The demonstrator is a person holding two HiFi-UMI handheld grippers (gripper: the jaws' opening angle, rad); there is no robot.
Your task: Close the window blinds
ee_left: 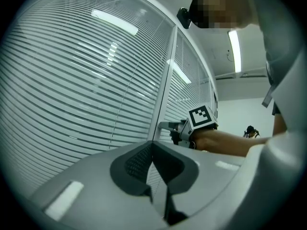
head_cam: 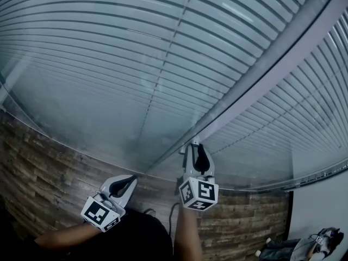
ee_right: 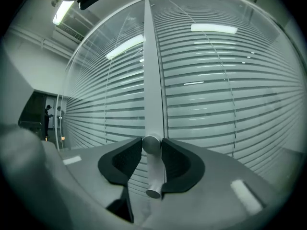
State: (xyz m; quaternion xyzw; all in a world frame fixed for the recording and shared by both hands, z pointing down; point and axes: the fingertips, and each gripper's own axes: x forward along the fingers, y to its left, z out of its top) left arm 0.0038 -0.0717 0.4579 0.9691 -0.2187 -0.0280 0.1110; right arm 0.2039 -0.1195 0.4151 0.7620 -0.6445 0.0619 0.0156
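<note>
Right tongs (ee_right: 152, 147) clamp the blinds' rigid, smooth, likely slippery metal knob (ee_right: 154, 176) across its barrel; left tongs (ee_left: 153, 147) closed, empty.

Lighting: cool, dim, fluorescent.
Left gripper view: ceiling tube (ee_left: 234, 51) glowed at two o'clock. Right gripper view: reflected glare streak (ee_right: 213, 28) at one o'clock. Fisheye edges bowed, vignetted.

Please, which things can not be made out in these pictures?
Head view: the knob is hidden behind the right gripper.
Left gripper view: the bottom of the blinds is hidden by the left gripper itself.
Right gripper view: the people at far left are too small and dark.
All views: lamp reflections on the glass blur the slats' angle.
</note>
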